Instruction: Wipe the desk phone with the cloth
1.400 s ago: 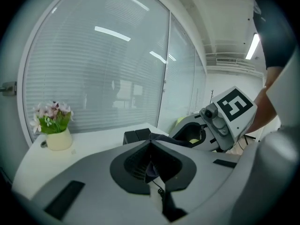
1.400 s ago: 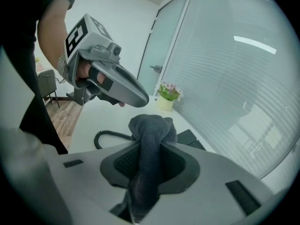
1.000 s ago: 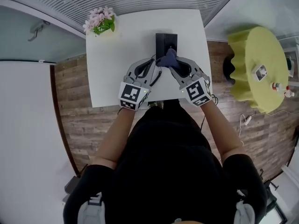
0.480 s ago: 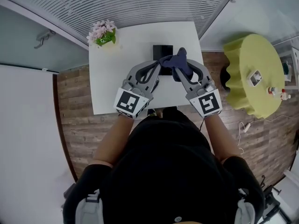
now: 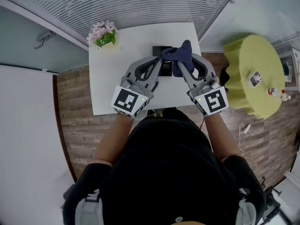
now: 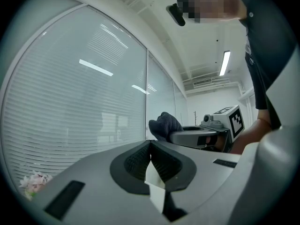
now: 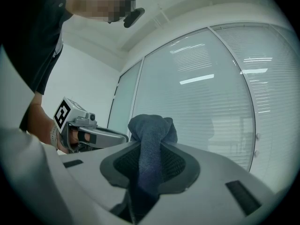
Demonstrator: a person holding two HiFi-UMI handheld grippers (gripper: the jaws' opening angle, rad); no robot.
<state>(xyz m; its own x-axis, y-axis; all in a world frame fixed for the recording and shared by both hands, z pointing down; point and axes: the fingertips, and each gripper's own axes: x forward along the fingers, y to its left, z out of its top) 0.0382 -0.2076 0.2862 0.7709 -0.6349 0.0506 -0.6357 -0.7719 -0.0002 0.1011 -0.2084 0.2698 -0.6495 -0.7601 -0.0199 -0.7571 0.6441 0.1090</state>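
The right gripper (image 7: pixel 151 150) clamps the dark blue cloth (image 7: pixel 151 125), which bunches up above its jaws. The left gripper (image 6: pixel 150 149) is closed on nothing. Both hover over the white table (image 5: pixel 108 83), largely hiding the black desk phone (image 5: pixel 157 50).

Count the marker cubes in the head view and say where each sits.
2. One cube sits on the left gripper, near the table's front edge; the other sits on the right gripper, by its front right corner. None seems hidden.
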